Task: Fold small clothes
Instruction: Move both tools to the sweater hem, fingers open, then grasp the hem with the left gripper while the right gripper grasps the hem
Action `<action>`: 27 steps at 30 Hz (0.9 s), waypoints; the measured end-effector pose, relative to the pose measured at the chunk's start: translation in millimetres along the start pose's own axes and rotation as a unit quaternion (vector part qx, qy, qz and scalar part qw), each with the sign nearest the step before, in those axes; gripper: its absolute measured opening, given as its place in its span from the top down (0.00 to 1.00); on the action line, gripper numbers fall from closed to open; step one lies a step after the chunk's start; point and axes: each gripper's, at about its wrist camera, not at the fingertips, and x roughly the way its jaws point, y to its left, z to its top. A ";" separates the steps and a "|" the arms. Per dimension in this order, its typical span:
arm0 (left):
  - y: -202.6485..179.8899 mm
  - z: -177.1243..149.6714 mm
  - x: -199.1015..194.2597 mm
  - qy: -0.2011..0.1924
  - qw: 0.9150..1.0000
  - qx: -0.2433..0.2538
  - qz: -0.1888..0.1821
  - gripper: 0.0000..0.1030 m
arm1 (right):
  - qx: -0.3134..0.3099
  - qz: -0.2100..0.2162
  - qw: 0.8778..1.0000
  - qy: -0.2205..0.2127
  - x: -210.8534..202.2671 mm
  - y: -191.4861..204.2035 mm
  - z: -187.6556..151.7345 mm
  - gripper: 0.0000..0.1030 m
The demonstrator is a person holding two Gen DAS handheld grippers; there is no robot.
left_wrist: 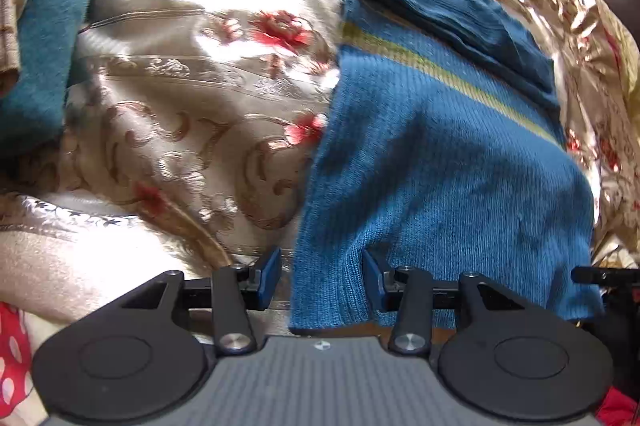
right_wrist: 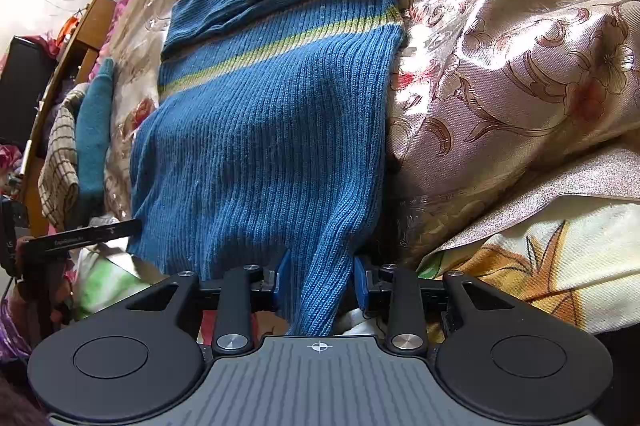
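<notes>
Right gripper (right_wrist: 318, 282): jaws clamped on hem corner of sweater (right_wrist: 272, 129). Left gripper (left_wrist: 320, 280): jaws apart, the other hem corner between them, right pad touching the knit, left pad clear. Sweater: blue rib knit, yellow-green stripe (right_wrist: 280, 43), lying flat on bedspread (left_wrist: 192, 85), sleeves folded across chest. Bedspread: shiny beige, red floral print, rumpled. Beyond, at far edge: teal cloth (left_wrist: 52, 25) beside checked cloth (right_wrist: 60, 153). Room: wooden furniture (right_wrist: 76, 41) past the bed.
</notes>
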 end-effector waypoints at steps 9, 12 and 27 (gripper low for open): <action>-1.0 6.1 7.4 0.008 1.000 0.001 0.008 0.53 | -0.001 0.001 1.000 0.002 1.5 0.9 0.9 0.69; 6.8 10.6 -2.6 -0.011 1.000 -0.017 -0.013 0.53 | 0.004 0.003 1.000 -0.001 0.6 -0.1 -0.2 0.69; -9.1 4.2 6.5 0.013 0.999 0.045 -0.001 0.73 | 0.004 0.006 1.000 0.005 2.6 0.2 0.8 0.69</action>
